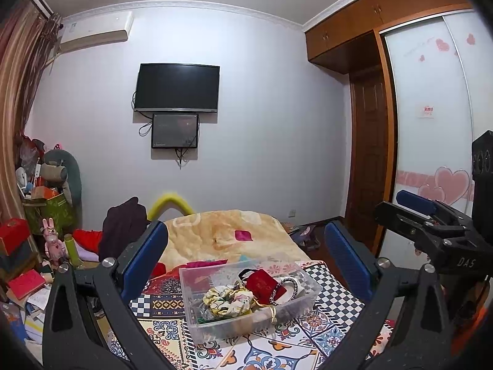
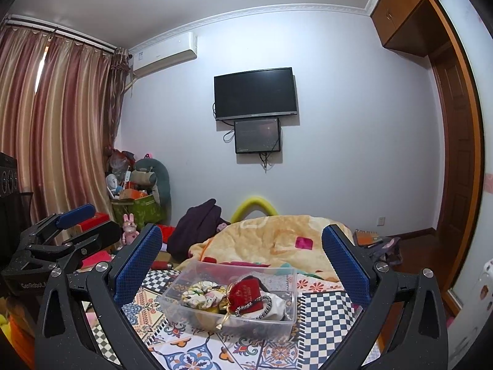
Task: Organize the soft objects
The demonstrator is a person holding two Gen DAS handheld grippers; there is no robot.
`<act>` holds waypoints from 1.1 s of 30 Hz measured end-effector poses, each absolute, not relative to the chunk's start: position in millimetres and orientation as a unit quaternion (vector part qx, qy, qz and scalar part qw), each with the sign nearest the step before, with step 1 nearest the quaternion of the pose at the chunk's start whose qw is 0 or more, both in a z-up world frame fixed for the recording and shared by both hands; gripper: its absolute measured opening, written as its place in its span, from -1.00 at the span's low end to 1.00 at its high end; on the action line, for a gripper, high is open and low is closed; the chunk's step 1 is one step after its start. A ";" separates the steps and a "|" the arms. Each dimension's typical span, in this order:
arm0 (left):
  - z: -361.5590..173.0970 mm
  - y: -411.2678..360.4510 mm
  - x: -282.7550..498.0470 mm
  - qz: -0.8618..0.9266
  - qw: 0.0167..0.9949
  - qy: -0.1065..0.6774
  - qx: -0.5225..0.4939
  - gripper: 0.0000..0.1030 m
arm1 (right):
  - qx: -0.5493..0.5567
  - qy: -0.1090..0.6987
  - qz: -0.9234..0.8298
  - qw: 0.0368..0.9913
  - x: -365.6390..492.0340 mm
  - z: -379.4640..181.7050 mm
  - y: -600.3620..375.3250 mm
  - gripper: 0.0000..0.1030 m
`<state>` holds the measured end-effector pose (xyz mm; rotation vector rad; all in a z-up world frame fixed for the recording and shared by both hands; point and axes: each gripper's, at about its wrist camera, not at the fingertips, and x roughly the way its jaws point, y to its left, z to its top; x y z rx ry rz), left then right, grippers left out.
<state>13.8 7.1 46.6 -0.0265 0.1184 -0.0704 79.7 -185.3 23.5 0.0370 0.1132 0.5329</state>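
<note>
black tv (image 1: 177,88) on wall, small screen (image 1: 175,130) below; striped curtains (image 2: 52,129); wooden wardrobe (image 1: 354,30).

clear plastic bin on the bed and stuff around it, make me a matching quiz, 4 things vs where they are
Things:
1. red velvet pouch
2. floral fabric scrunchie
3. black flat-screen television
4. pink rabbit figurine

Places:
A. on the wall
B. clear plastic bin, left part
C. beside the bed, left
D. bin, middle

Pairs: 1-D, 2-B, 3-A, 4-C
</note>
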 end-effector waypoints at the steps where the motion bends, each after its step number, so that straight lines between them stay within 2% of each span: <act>1: 46.8 6.9 13.7 -0.035 0.998 0.058 -0.014 1.00 | 0.018 0.056 0.263 0.963 80.1 23.2 -185.6 1.00; 33: 43.9 6.5 13.2 -0.047 0.997 0.061 -0.017 1.00 | 0.016 0.058 0.265 0.962 80.2 23.8 -185.7 1.00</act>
